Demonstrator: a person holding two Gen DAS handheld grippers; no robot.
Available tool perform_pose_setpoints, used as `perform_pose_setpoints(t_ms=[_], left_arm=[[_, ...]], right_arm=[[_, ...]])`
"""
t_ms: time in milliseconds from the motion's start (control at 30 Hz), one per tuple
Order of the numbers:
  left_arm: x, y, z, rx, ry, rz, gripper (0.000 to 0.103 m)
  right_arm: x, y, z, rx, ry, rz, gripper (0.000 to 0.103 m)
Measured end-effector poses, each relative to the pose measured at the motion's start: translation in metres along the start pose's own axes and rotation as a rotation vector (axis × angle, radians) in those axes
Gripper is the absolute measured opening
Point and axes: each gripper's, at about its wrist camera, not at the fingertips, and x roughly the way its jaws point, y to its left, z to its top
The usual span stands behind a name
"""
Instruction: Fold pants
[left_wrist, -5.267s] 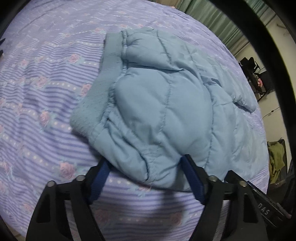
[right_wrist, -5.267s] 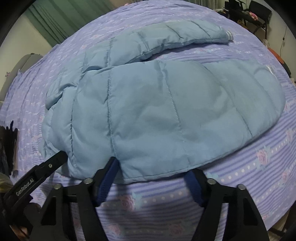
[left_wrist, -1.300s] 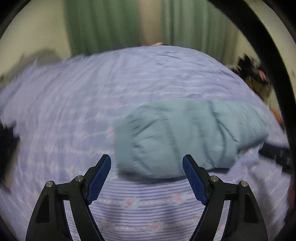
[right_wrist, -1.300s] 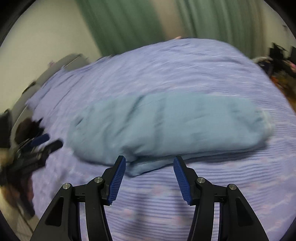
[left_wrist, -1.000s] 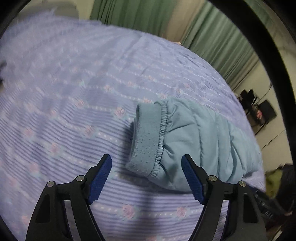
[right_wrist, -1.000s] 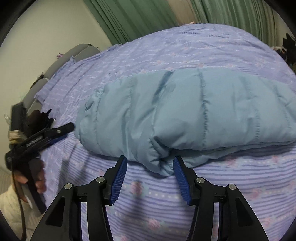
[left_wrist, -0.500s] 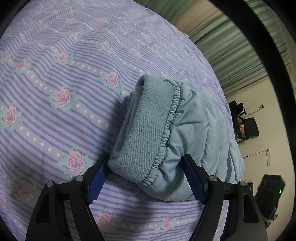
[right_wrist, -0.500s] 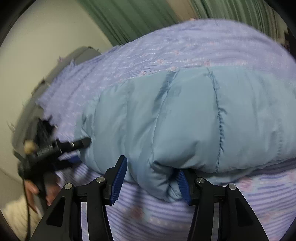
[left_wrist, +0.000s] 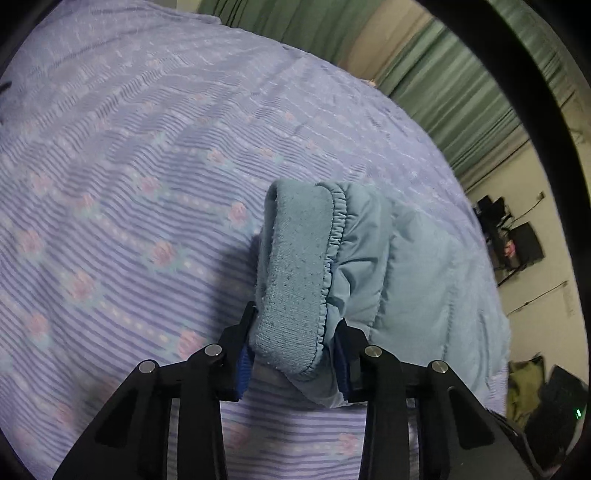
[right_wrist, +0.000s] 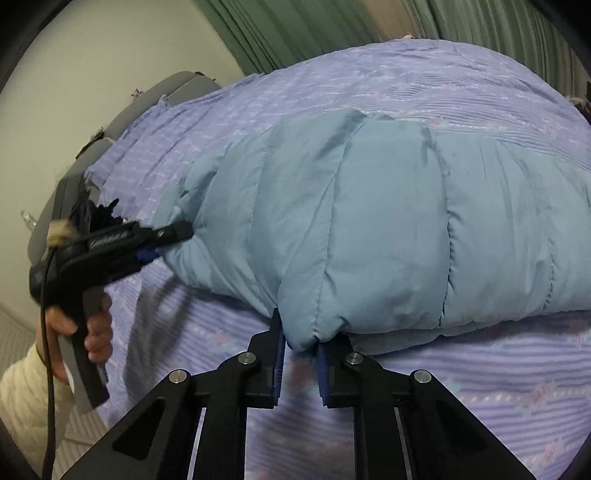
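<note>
Light blue quilted pants (left_wrist: 424, 277) lie folded lengthwise on the bed. Their ribbed waistband (left_wrist: 295, 266) sits bunched between the pads of my left gripper (left_wrist: 295, 321); its jaws are closing and both pads press on the band. In the right wrist view the pants (right_wrist: 388, 221) fill the middle, and my right gripper (right_wrist: 301, 343) is shut on a pinch of their near folded edge. My left gripper (right_wrist: 173, 240) also shows there at the pants' left end, held by a hand (right_wrist: 96, 332) in a cream sleeve.
A purple striped bedsheet (left_wrist: 129, 184) with pink roses covers the bed all around the pants. Green curtains (left_wrist: 461, 110) hang behind. Chairs (left_wrist: 517, 243) and dark bags (left_wrist: 554, 406) stand off the bed's right side. A grey headboard (right_wrist: 122, 114) is at the left.
Both grippers have gone from open around the pants to closed on them: the left on the waistband end, the right on the near folded edge. Both moved slightly closer.
</note>
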Motion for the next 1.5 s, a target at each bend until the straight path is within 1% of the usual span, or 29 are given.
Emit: perform_pose_setpoints(t_ms=[33,100,200,300,400,467,533,600,633,667,700,733,767,833,900,933,967,1033,1100,1200,1233,1267,1333,1400,1433,1500], left_arm=[[0.005,0.006,0.004,-0.007,0.018,0.022,0.035],[0.010,0.011,0.006,-0.012,0.041,0.041,0.035],[0.017,0.014,0.011,0.014,0.071,0.070,0.036],[0.020,0.009,0.016,0.038,0.098,0.080,0.036],[0.027,0.001,0.023,0.088,0.110,0.084,0.042],[0.024,-0.004,0.026,0.159,0.091,0.094,0.048],[0.019,-0.009,0.027,0.242,0.075,0.119,0.049],[0.019,-0.010,0.027,0.290,0.089,0.124,0.049],[0.019,-0.009,0.026,0.317,0.094,0.123,0.051],[0.017,-0.010,0.026,0.338,0.089,0.138,0.057],[0.015,-0.009,0.025,0.357,0.080,0.160,0.061],[0.012,-0.010,0.024,0.375,0.069,0.185,0.065],[0.007,-0.012,0.024,0.388,0.062,0.208,0.066],[-0.006,-0.020,0.022,0.417,0.048,0.246,0.066],[-0.022,-0.032,0.018,0.469,0.015,0.290,0.066],[-0.038,-0.043,0.013,0.507,-0.017,0.302,0.068],[-0.048,-0.050,0.009,0.524,-0.033,0.289,0.071],[-0.069,-0.071,-0.001,0.557,-0.062,0.242,0.071],[-0.080,-0.087,-0.012,0.583,-0.081,0.208,0.071],[-0.080,-0.127,-0.029,0.642,-0.115,0.156,0.071],[-0.075,-0.145,-0.037,0.678,-0.133,0.129,0.071],[-0.072,-0.154,-0.042,0.700,-0.141,0.116,0.071],[-0.059,-0.174,-0.049,0.724,-0.140,0.086,0.071],[-0.045,-0.191,-0.053,0.725,-0.127,0.033,0.071],[-0.036,-0.198,-0.053,0.724,-0.122,0.016,0.070],[-0.021,-0.209,-0.051,0.712,-0.115,-0.003,0.064]], right_arm=[[0.003,0.005,-0.002,-0.008,0.008,-0.001,0.014],[0.015,0.015,-0.012,-0.030,0.040,-0.013,0.014],[0.030,0.021,-0.018,-0.033,0.088,-0.006,0.013],[0.033,0.018,-0.020,-0.029,0.093,-0.009,0.012],[0.032,0.015,-0.017,-0.010,0.089,-0.027,0.012],[0.028,0.018,-0.012,-0.016,0.081,-0.045,0.012],[0.019,0.021,-0.007,-0.030,0.055,-0.070,0.012],[0.014,0.018,-0.002,-0.022,0.045,-0.090,0.012],[0.012,0.014,-0.001,-0.015,0.045,-0.114,0.012],[0.010,0.010,0.001,0.005,0.041,-0.116,0.012],[0.010,0.006,0.002,0.026,0.044,-0.120,0.012],[0.010,0.003,0.002,0.048,0.049,-0.124,0.017],[0.009,-0.001,0.001,0.078,0.054,-0.115,0.020],[0.004,-0.005,0.000,0.107,0.068,-0.116,0.043],[-0.012,-0.002,-0.003,0.088,0.051,-0.169,0.056],[-0.024,-0.003,-0.005,0.073,0.033,-0.199,0.058],[-0.038,-0.003,-0.007,0.059,0.009,-0.217,0.060],[-0.069,-0.011,-0.012,0.065,-0.043,-0.253,0.071],[-0.098,-0.027,-0.015,0.101,-0.109,-0.308,0.074],[-0.131,-0.064,-0.016,0.179,-0.184,-0.398,0.075],[-0.138,-0.077,-0.016,0.207,-0.201,-0.424,0.076],[-0.145,-0.096,-0.016,0.248,-0.216,-0.462,0.076],[-0.154,-0.122,-0.016,0.294,-0.244,-0.485,0.076],[-0.158,-0.148,-0.015,0.344,-0.269,-0.515,0.076],[-0.158,-0.157,-0.015,0.361,-0.279,-0.516,0.076],[-0.156,-0.182,-0.013,0.420,-0.289,-0.518,0.076]])
